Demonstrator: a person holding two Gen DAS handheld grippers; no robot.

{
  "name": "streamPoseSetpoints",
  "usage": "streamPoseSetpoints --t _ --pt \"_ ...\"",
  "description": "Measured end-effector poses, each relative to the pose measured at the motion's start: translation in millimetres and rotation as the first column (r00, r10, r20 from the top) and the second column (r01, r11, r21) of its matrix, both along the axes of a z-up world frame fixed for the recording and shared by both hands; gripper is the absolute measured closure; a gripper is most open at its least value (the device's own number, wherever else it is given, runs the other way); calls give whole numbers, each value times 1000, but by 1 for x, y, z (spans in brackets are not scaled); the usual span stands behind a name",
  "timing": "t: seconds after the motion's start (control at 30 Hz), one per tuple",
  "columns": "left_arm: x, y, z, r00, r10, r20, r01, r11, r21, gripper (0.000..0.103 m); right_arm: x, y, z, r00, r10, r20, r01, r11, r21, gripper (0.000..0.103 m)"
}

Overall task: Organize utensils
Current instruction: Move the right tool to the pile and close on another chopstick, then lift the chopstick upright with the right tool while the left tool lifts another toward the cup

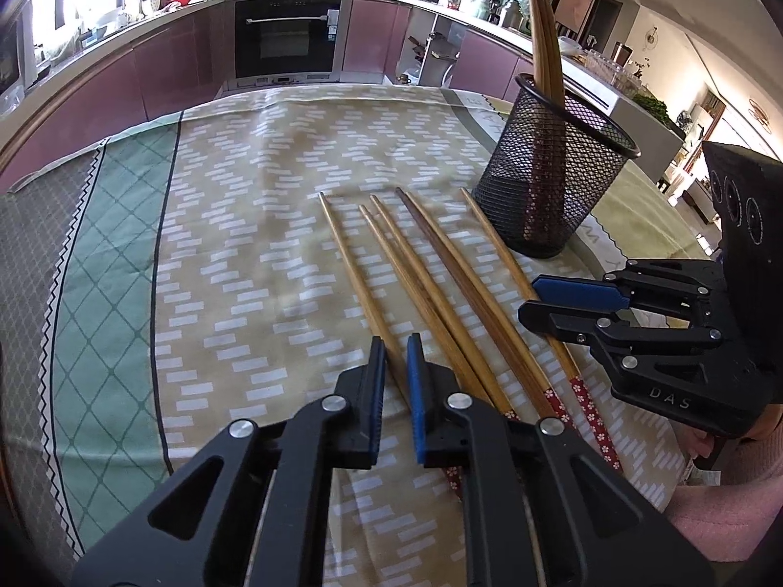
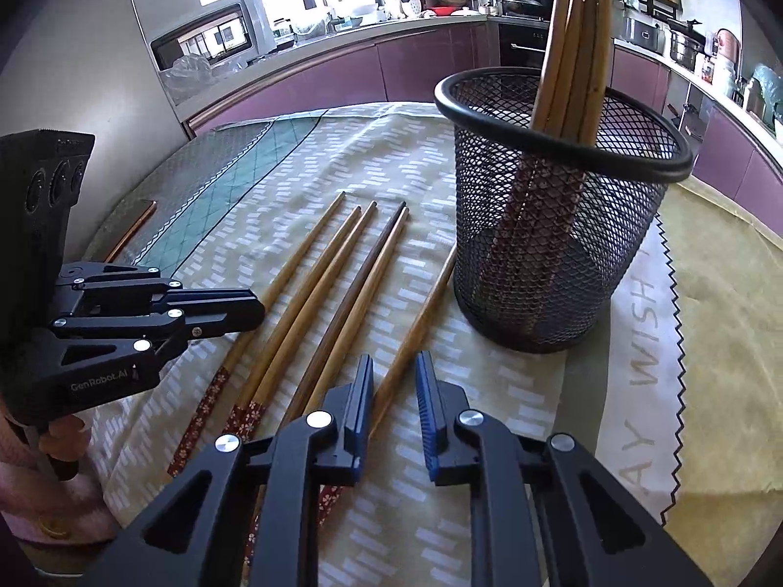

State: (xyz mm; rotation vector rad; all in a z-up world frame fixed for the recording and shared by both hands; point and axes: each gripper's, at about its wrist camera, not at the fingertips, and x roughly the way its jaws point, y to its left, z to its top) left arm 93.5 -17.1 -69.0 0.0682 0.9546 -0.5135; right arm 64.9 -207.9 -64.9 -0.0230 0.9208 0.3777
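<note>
We see loose chopsticks [image 1: 430, 293] pointing toward counter's far edge; right tool [image 2: 394, 376] nearest holder [image 2: 558, 225]; both tools, left tool [image 1: 395, 357] included, narrowly open, empty.

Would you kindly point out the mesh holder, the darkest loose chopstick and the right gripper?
mesh holder [image 2: 563, 254]: right wrist view, on its front mesh wall.
darkest loose chopstick [image 1: 440, 239]: left wrist view, on its bare shaft.
right gripper [image 2: 394, 420]: right wrist view, midway between its fingertips.

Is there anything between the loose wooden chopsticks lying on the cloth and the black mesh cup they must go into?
Nothing visible blocks the way. The loose wooden chopsticks lie on the patterned tablecloth just beside the black mesh cup, whose open top already holds a few upright chopsticks but still has room.
</note>
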Motion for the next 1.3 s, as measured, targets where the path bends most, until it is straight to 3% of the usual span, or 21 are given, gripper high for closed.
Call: streamPoseSetpoints --t 0.17,0.37,0.53,0.67,0.83,1.3 --pt "12 -1 -2 1000 26 -11 -26 1000 -4 92 8 7 0 1000 -2 13 2 1000 -21 87" --pt "11 -4 -1 998 65 7 -65 998 14 95 11 3 -1 1000 -28 0 28 999 21 97" --pt "6 3 2 996 92 14 -92 996 -1 95 6 -5 2 999 -35 -5 35 997 64 97" --pt "-7 11 4 999 52 -5 -52 997 -51 95 -1 -10 9 1000 -15 17 13 995 101 97" --pt "-22 7 -1 1000 -8 -13 8 999 -40 95 -5 -7 11 999 36 5 -37 994 101 97" --pt "14 -6 0 1000 0 -27 0 1000 -14 95 4 1 4 998 49 -28 -47 997 54 97"
